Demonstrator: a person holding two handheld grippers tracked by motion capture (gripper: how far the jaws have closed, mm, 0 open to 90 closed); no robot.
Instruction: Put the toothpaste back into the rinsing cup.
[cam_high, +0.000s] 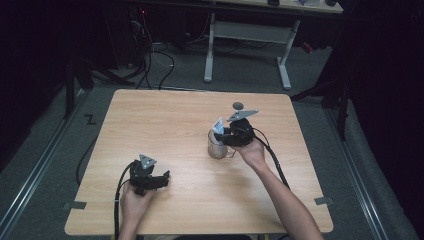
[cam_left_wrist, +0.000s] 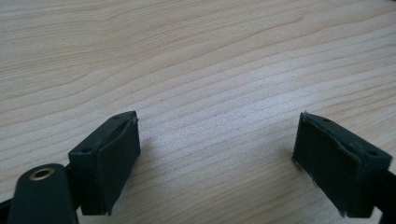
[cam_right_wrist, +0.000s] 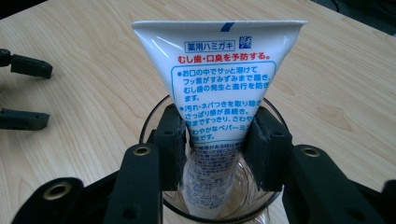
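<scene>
The right claw (cam_right_wrist: 215, 140) is at the rim of the glass mug (cam_high: 218, 145), and its pads sit on both sides of the white toothpaste tube (cam_right_wrist: 219, 88); whether they press it I cannot tell. The tube stands upright in the mug on the worktop (cam_high: 175, 115). The left claw (cam_left_wrist: 215, 163) is released, with nothing between its jaws

The table (cam_high: 175, 120) is pale wood, matt, with a plain grain running across it. The mug (cam_high: 218, 145) is clear glass, smooth and shiny. The tube (cam_right_wrist: 219, 88) standing in it looks like white plastic, smooth with a slight sheen, printed in blue and red. The right gripper (cam_right_wrist: 215, 144) is matt black plastic with brass-coloured eyelets; the left gripper (cam_left_wrist: 217, 158) has dull, slightly rough black pads (cam_left_wrist: 116, 163). The floor (cam_high: 45, 165) looks like grey carpet.
</scene>
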